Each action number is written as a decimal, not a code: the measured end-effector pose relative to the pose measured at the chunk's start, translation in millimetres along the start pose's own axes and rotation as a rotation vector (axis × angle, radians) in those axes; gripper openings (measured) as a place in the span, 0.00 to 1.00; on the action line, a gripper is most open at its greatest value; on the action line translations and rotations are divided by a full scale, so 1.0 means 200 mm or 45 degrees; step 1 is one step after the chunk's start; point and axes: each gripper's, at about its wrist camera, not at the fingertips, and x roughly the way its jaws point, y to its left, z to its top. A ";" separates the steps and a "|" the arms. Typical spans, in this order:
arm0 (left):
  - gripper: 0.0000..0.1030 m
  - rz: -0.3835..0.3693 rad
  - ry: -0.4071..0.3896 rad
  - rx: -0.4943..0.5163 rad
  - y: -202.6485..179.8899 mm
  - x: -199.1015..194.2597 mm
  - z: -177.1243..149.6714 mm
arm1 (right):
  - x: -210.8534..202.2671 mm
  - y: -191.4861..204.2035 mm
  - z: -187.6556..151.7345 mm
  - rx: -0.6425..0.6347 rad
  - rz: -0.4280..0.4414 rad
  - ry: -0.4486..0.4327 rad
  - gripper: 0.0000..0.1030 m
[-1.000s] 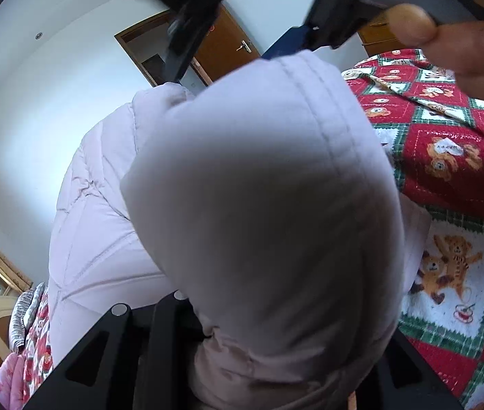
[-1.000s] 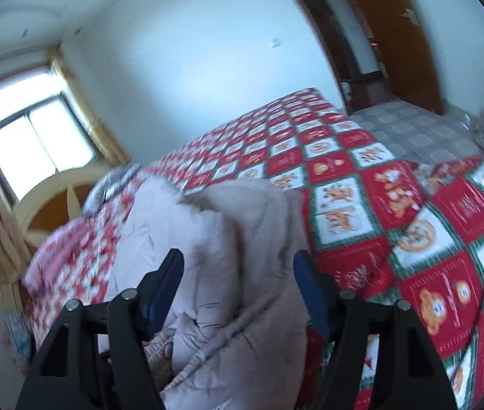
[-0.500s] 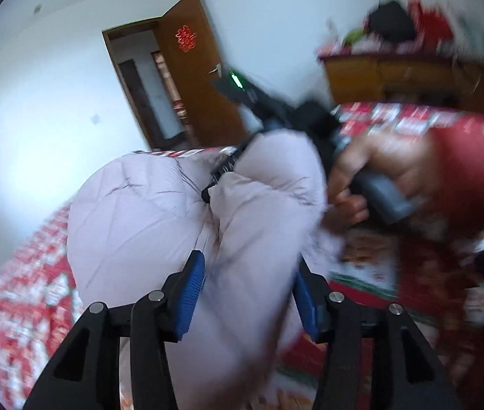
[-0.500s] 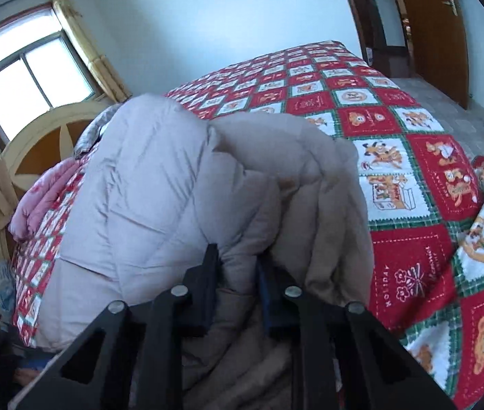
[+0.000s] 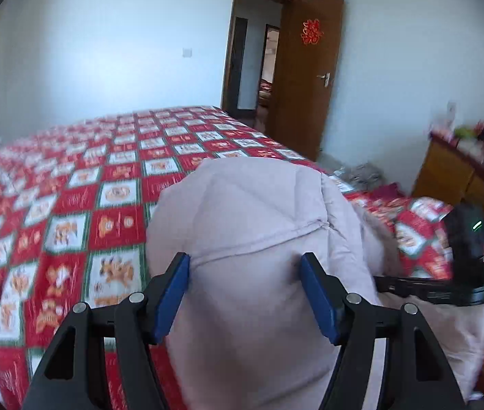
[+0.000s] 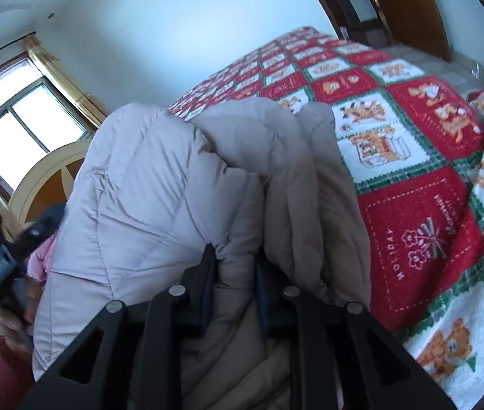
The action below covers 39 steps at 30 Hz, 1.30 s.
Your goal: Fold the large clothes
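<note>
Left wrist cam: my left gripper (image 5: 245,294) has just been opening, blue pads standing wide w/ the pale pink quilted puffer jacket (image 5: 259,239) bulging up between them; can't tell if the pads touch the fabric, it looks loose to me. Jacket's heaped on the red, white and green teddy-bear patchwork quilt (image 5: 81,201) covering the bed, near its edge. Right wrist cam: my right gripper (image 6: 235,273) has just pinched down, jaws nearly together, clamped on a bunched fold of the jacket (image 6: 146,188) where the pink shell meets the beige lining. Brown wooden door (image 5: 306,78) at the back stands open.
</note>
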 end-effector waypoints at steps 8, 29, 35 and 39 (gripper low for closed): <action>0.67 0.250 0.046 0.056 -0.07 0.16 -0.10 | 0.15 -0.06 0.09 0.028 0.075 0.033 0.19; 0.71 0.180 0.197 0.135 -0.04 0.21 -0.11 | 0.01 0.09 0.02 -0.168 -0.134 0.108 0.22; 0.71 0.176 0.137 -0.049 0.08 0.16 0.07 | 0.01 0.06 -0.02 -0.162 -0.123 0.083 0.21; 0.71 0.210 0.168 -0.077 0.12 0.22 0.11 | -0.11 0.05 0.06 -0.131 -0.028 0.021 0.22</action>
